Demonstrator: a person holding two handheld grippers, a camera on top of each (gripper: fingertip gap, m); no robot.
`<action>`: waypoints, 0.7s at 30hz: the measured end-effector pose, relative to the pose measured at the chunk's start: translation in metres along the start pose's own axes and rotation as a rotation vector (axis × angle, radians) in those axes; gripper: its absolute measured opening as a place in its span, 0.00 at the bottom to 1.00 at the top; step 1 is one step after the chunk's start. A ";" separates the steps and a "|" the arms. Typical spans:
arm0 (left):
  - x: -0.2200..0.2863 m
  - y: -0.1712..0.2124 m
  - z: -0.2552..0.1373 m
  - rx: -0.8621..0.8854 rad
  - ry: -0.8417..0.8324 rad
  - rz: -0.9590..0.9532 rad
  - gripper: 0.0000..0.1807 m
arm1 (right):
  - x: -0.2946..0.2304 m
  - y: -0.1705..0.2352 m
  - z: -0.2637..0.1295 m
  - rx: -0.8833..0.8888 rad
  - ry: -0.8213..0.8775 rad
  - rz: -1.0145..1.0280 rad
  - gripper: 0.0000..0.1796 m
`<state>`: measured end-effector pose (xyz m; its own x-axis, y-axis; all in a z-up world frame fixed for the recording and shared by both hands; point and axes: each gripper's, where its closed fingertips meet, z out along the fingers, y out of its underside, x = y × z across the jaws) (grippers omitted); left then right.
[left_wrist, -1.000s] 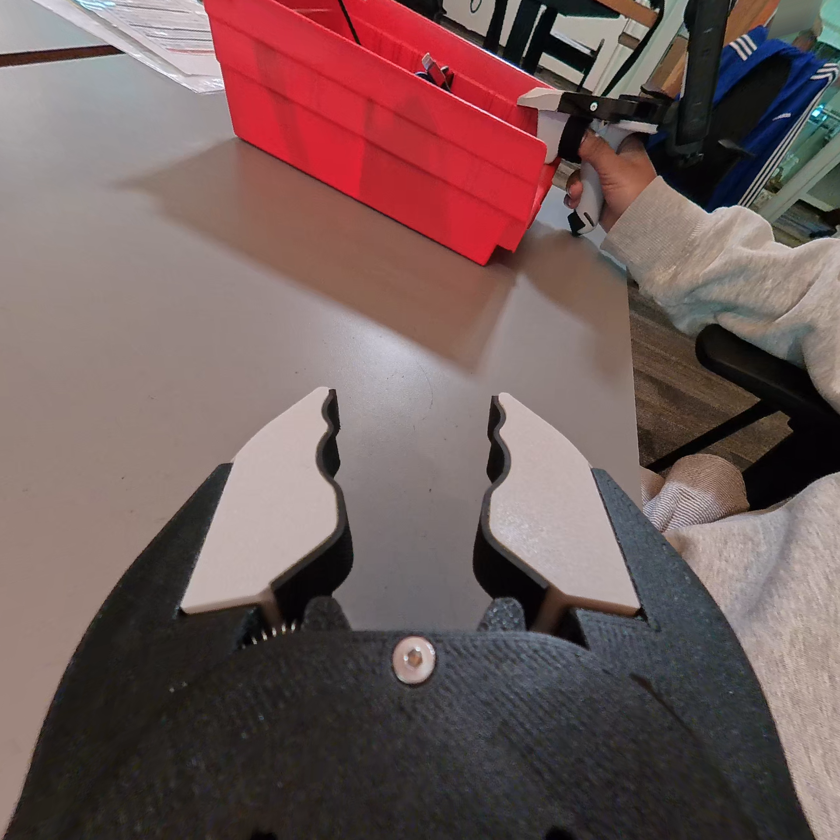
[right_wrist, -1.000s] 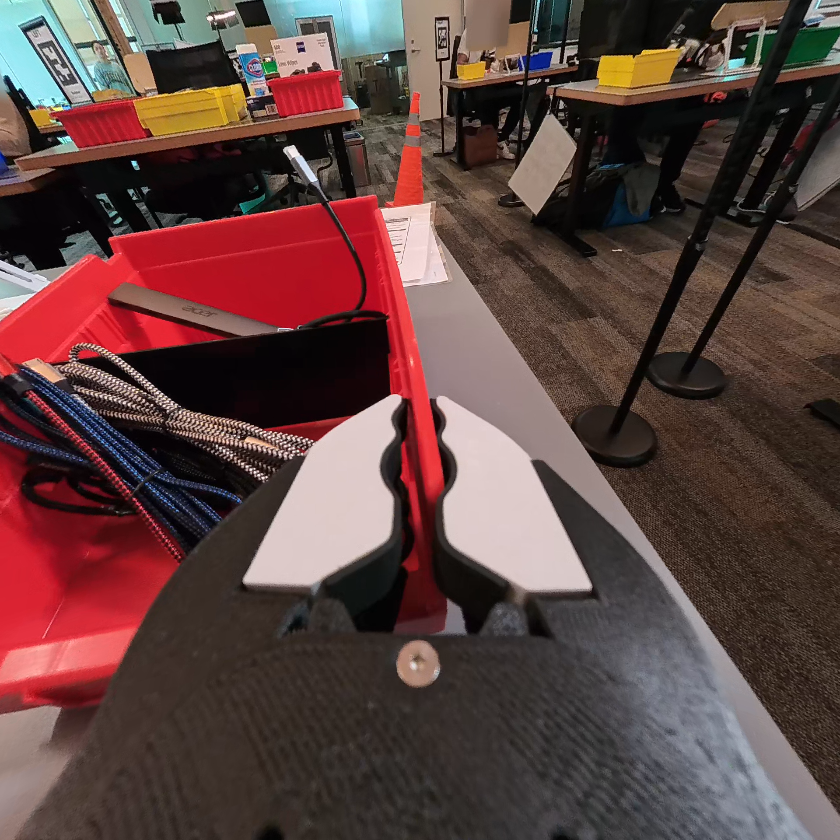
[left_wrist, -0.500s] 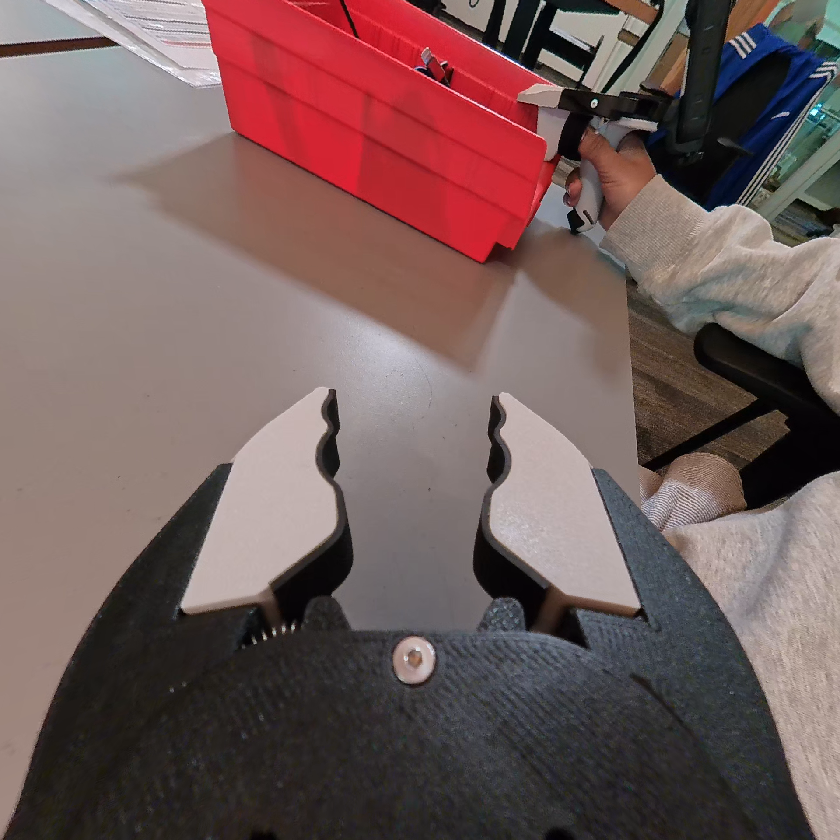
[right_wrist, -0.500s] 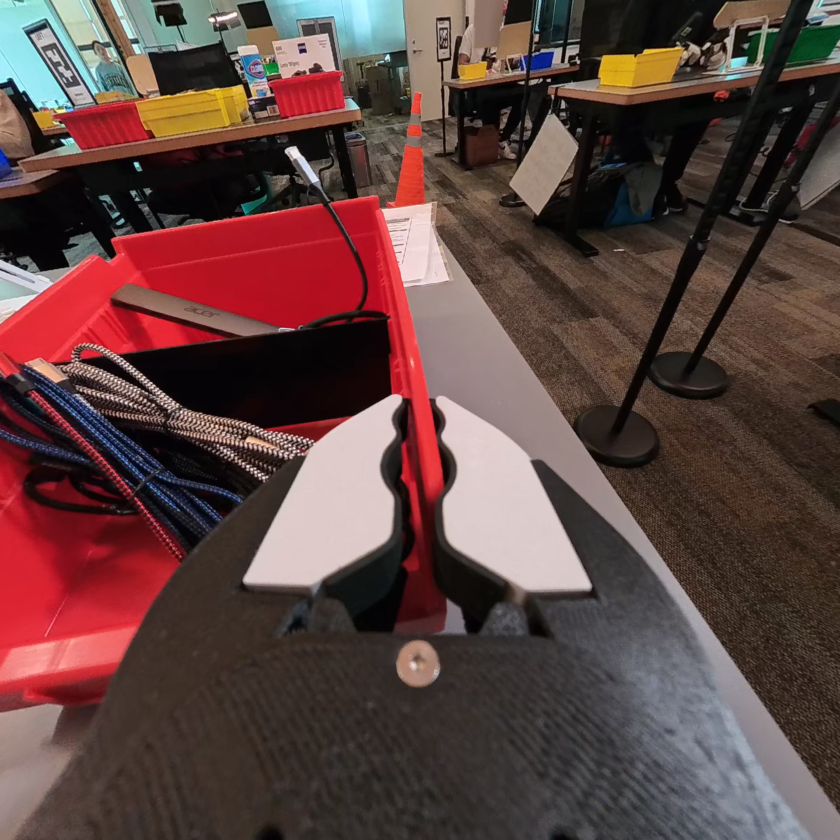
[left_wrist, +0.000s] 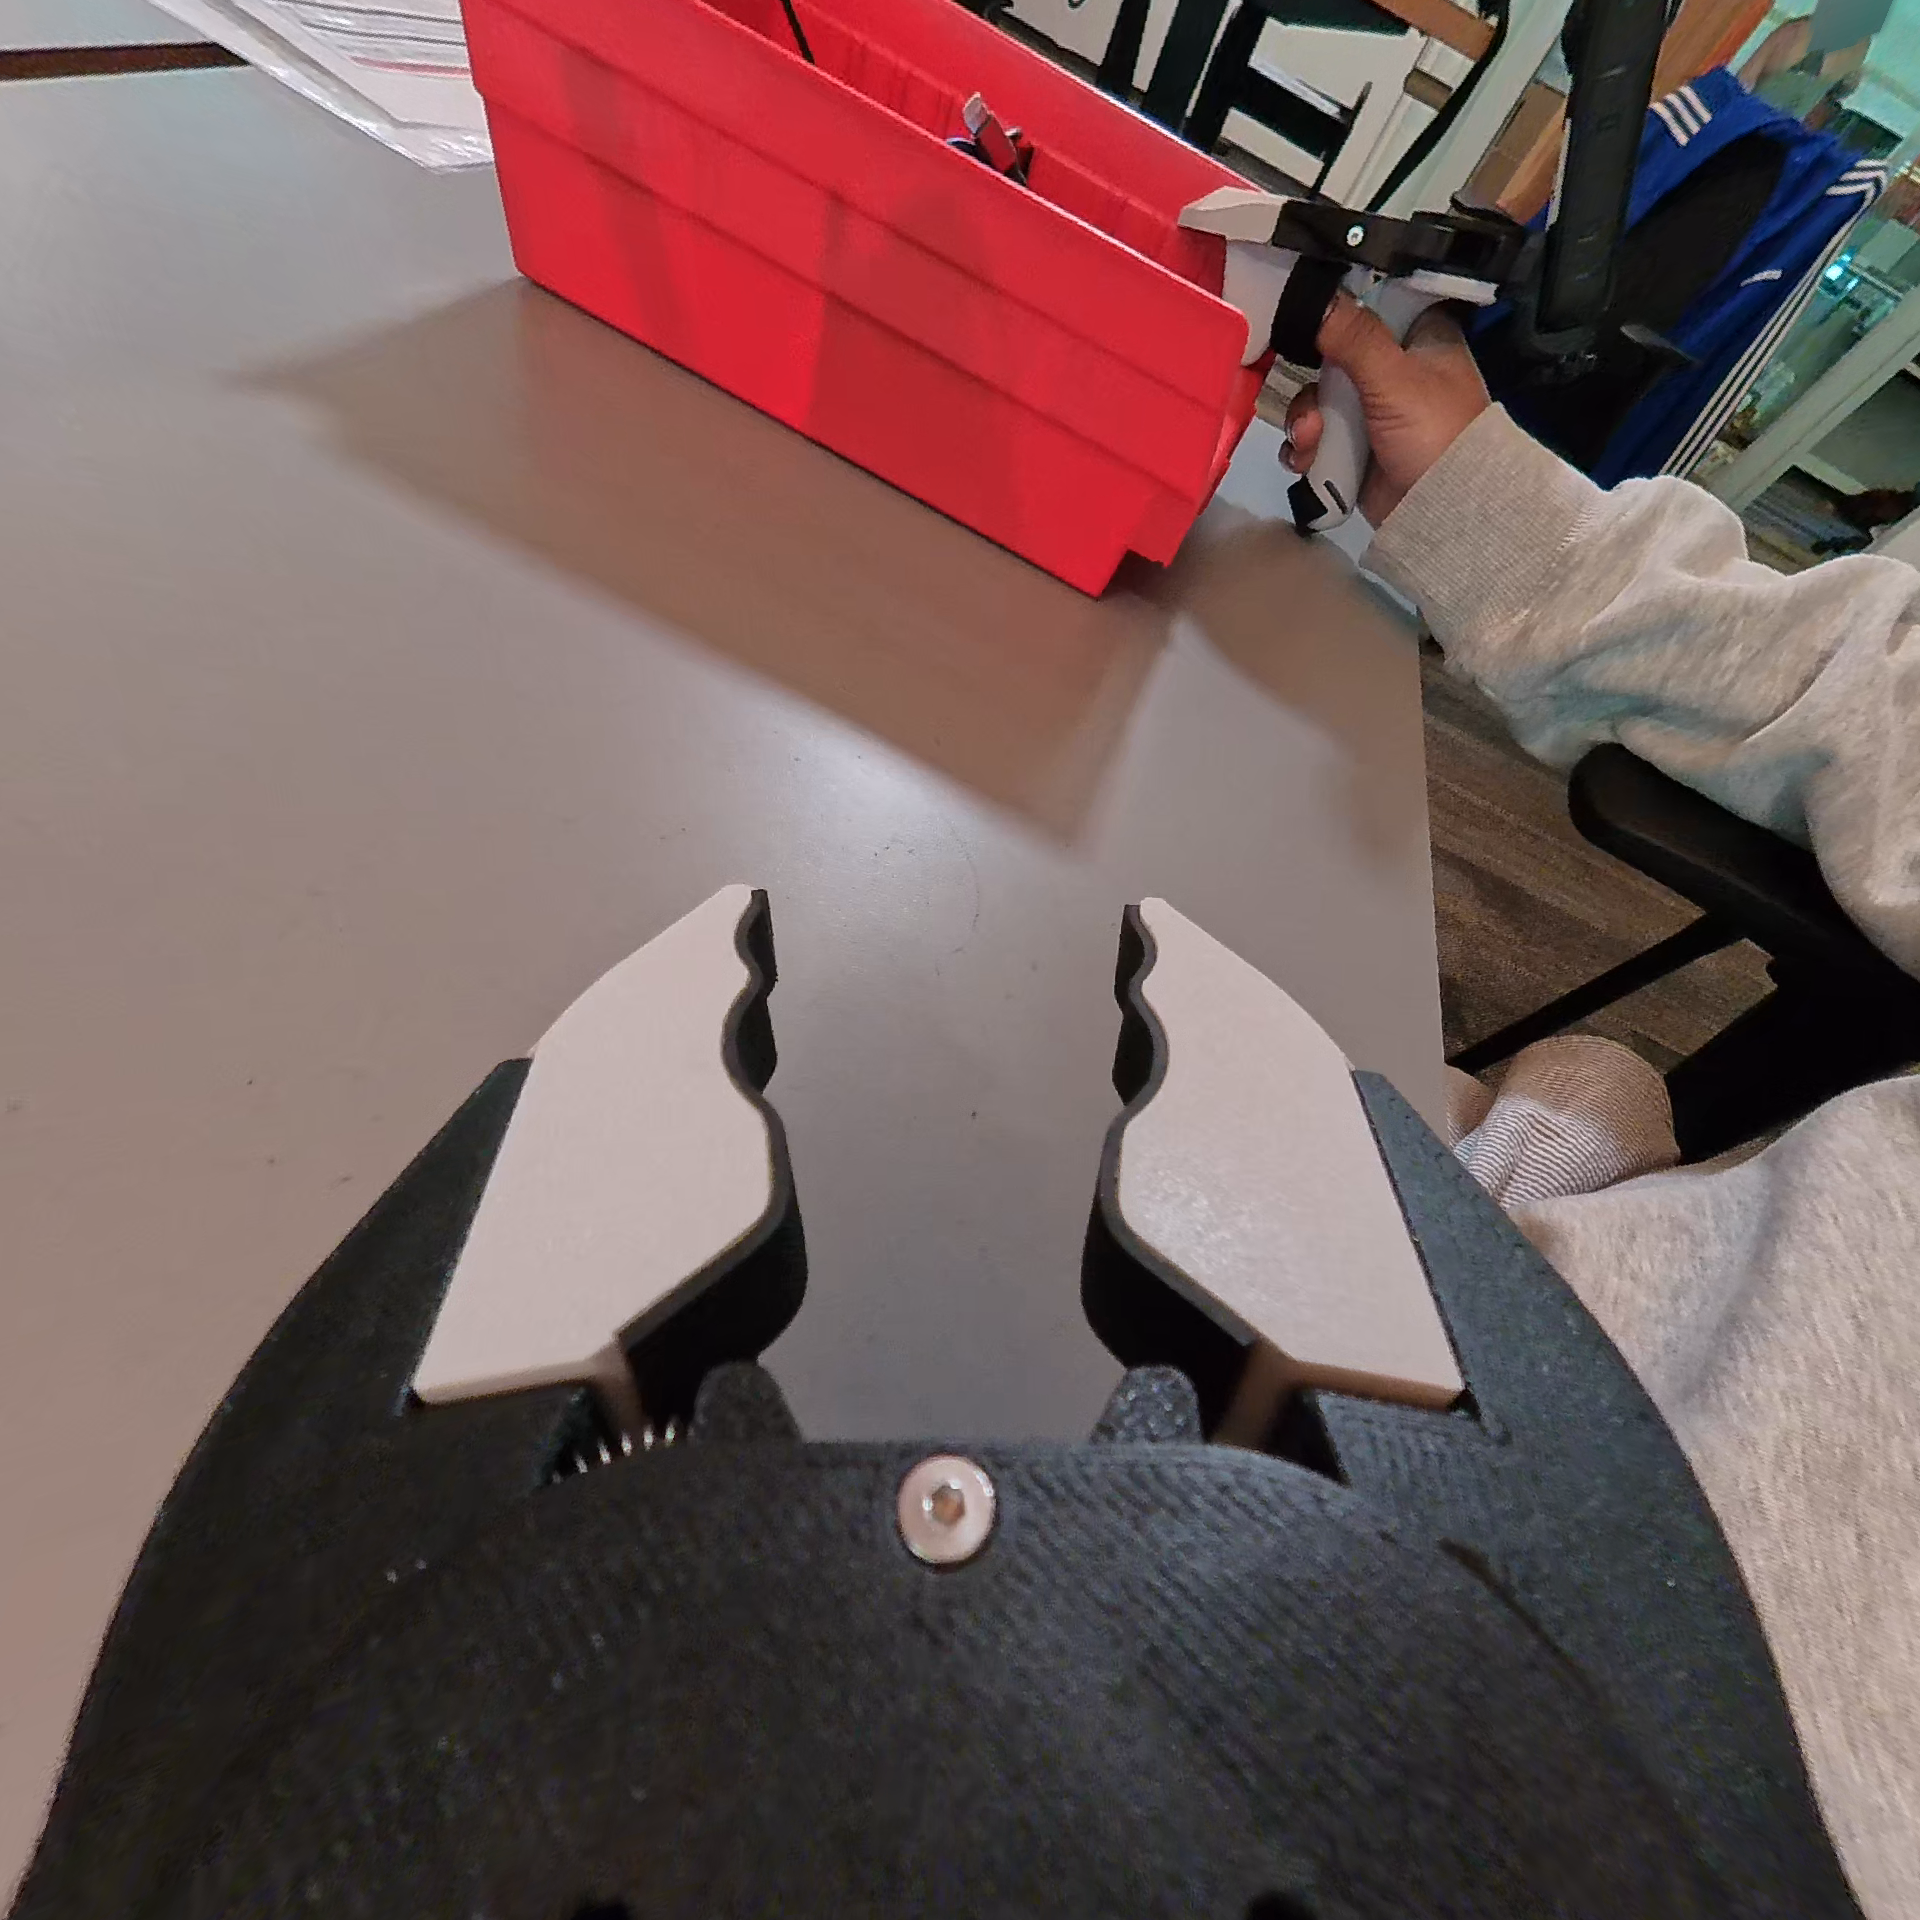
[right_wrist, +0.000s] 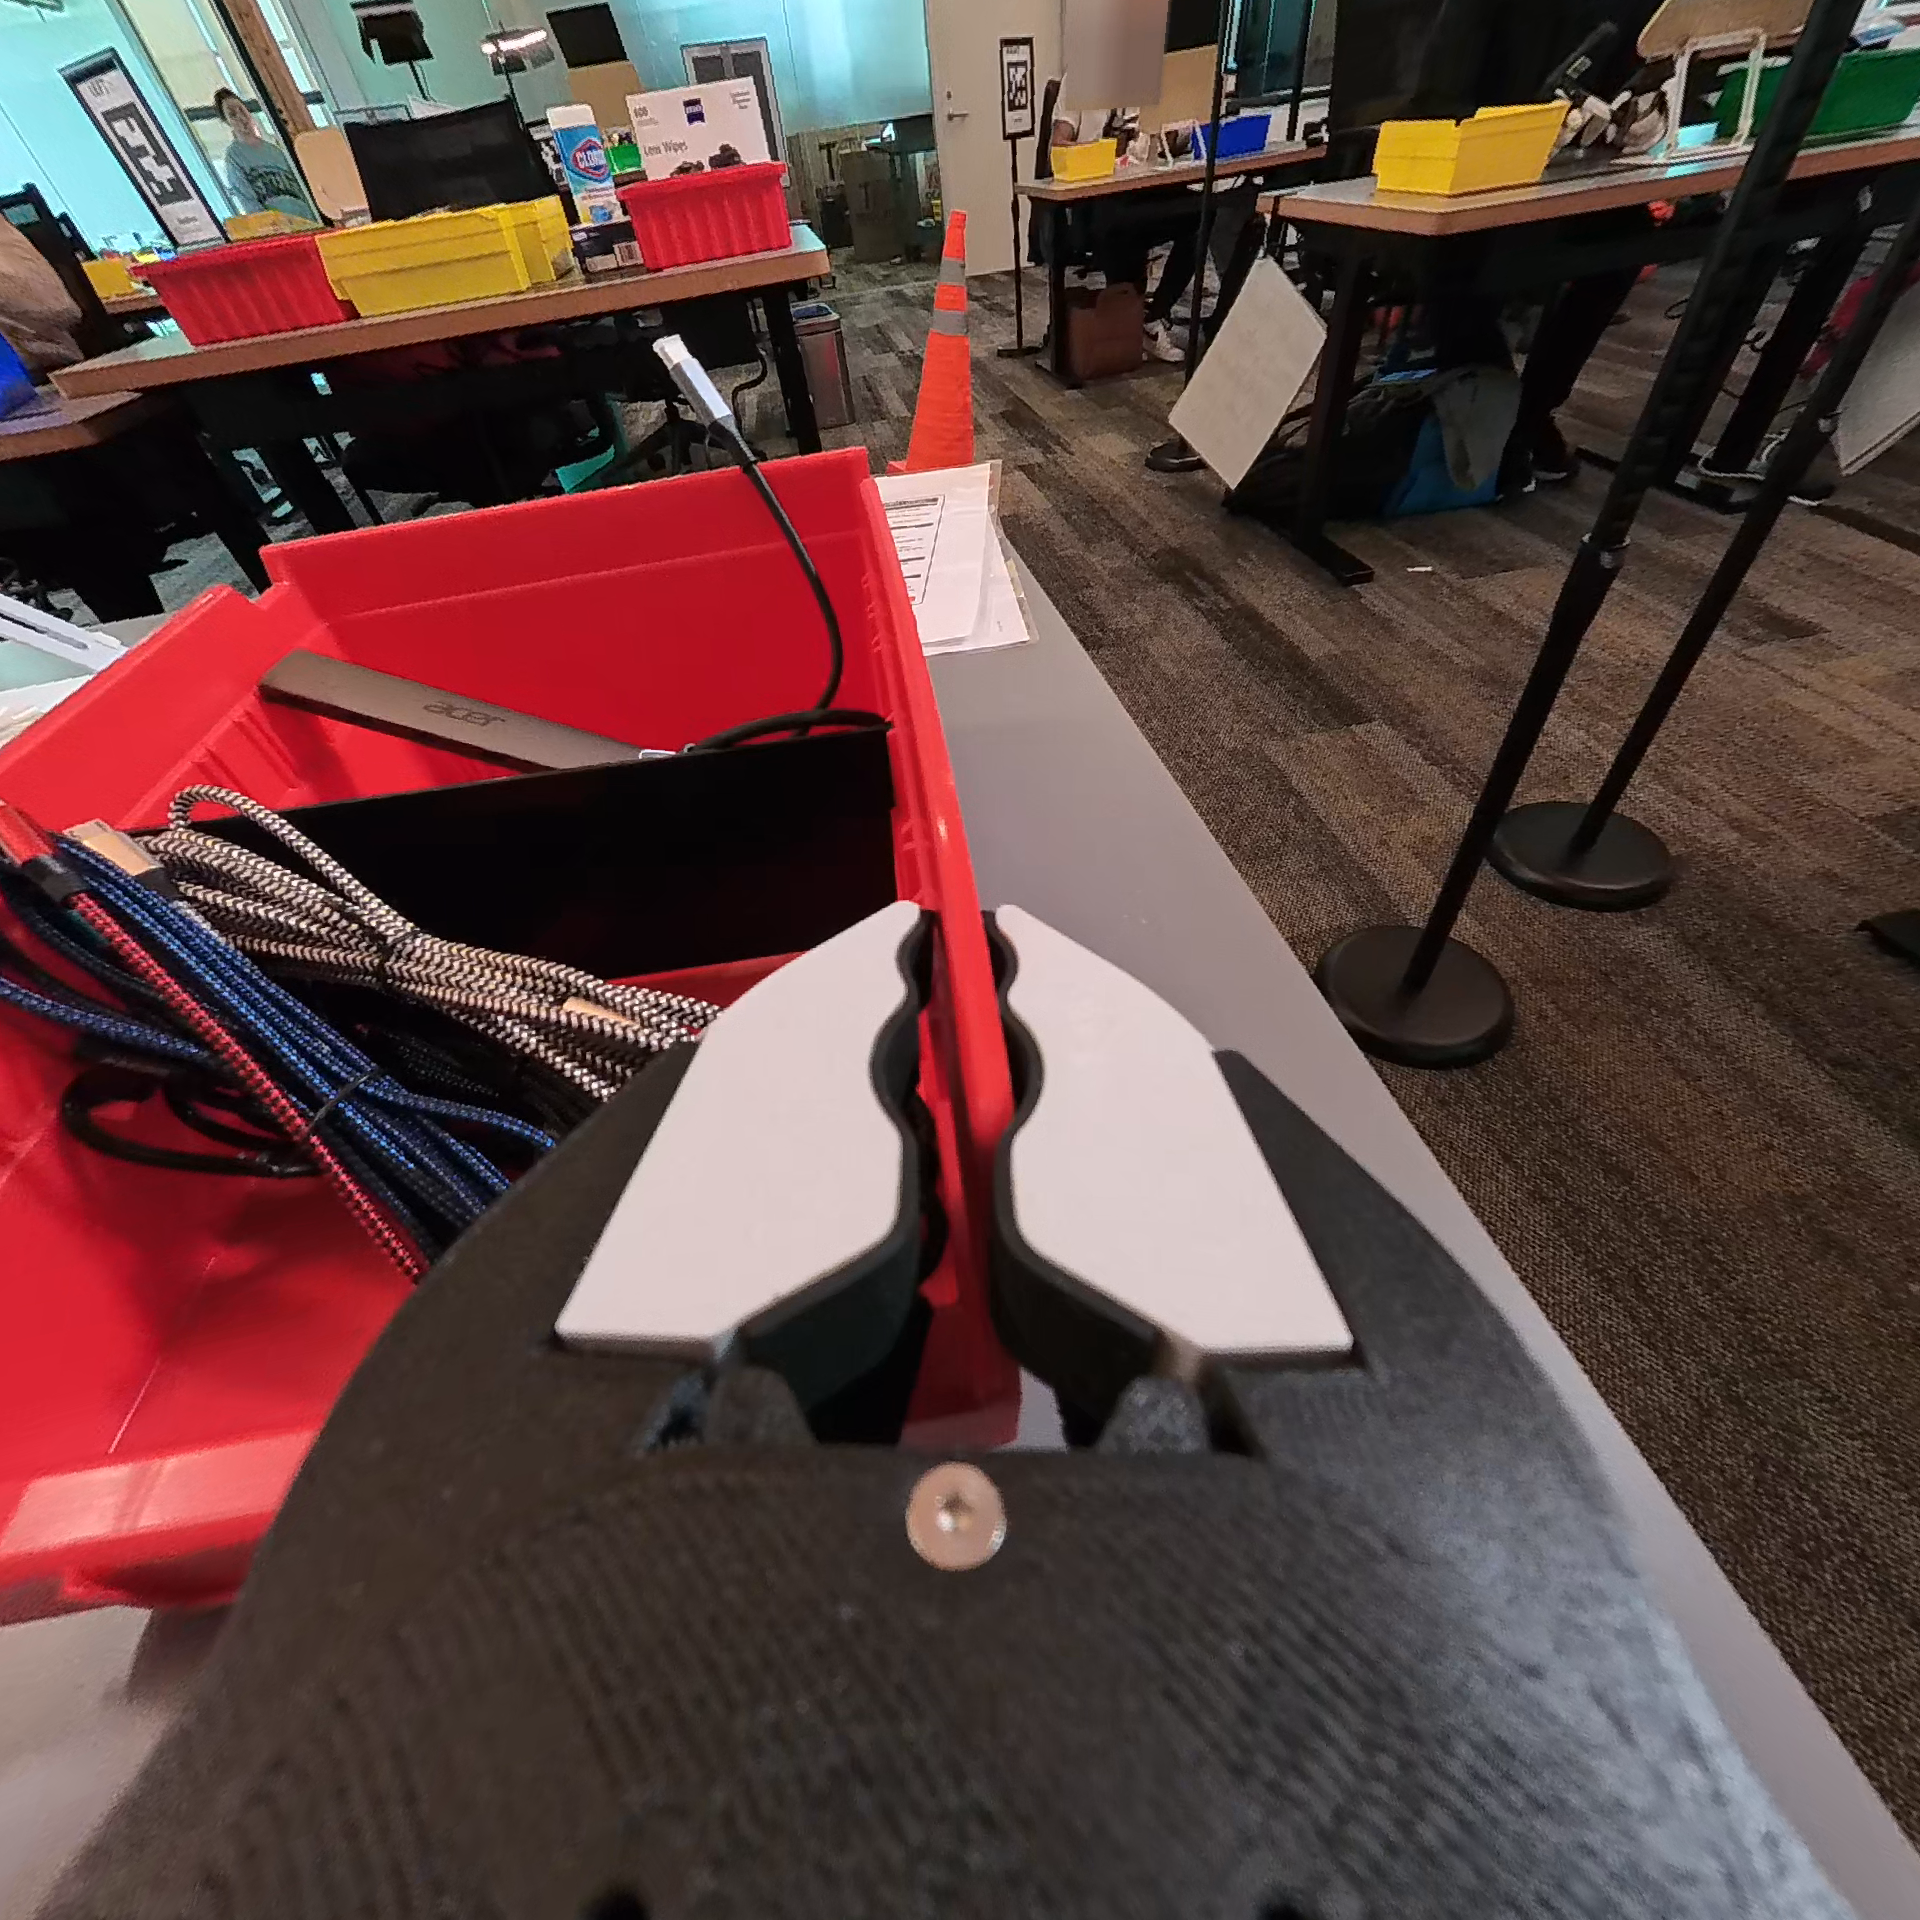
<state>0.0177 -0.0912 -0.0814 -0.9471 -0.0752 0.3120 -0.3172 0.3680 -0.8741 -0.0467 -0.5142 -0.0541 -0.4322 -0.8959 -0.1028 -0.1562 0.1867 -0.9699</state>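
Note:
A red plastic bin (left_wrist: 831, 281) stands on the grey table (left_wrist: 312, 727). My right gripper (right_wrist: 961, 920) is shut on the bin's right side wall (right_wrist: 956, 831), one finger inside and one outside. In the bin (right_wrist: 582, 603) lie bundled braided cables (right_wrist: 312, 1039) in blue, red and black-white, a black divider (right_wrist: 623, 852), and a slim dark device (right_wrist: 447, 712) whose black cable ends in a silver plug (right_wrist: 696, 384). My left gripper (left_wrist: 945, 920) is open and empty, low over bare table, well short of the bin. The right gripper (left_wrist: 1236, 223) also shows there, held by a hand (left_wrist: 1382, 416).
Papers (right_wrist: 951, 551) lie on the table beyond the bin. The table edge (right_wrist: 1351, 1091) runs close to the bin's right. Black stand bases (right_wrist: 1413, 997) are on the carpet. A grey sleeve (left_wrist: 1662, 644) and a chair arm (left_wrist: 1714, 862) are to the right. There is about 45 cm between the tips of the two grippers.
Almost nothing. In the left wrist view the bin and the right gripper have shifted very slightly and look a little blurred. Both grippers keep their states.

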 end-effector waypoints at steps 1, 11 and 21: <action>0.000 0.000 0.000 0.000 0.000 -0.001 0.36 | 0.000 0.000 0.000 0.000 -0.001 0.001 0.05; 0.000 0.000 0.000 -0.001 0.004 -0.004 0.36 | -0.001 0.001 0.000 -0.004 -0.028 0.024 0.04; -0.001 0.002 0.001 -0.013 0.029 -0.048 0.37 | -0.005 0.002 -0.004 -0.007 -0.095 0.063 0.05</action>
<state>0.0174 -0.0911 -0.0839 -0.9291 -0.0659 0.3640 -0.3609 0.3770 -0.8530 -0.0484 -0.5080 -0.0546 -0.3548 -0.9166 -0.1844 -0.1379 0.2463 -0.9593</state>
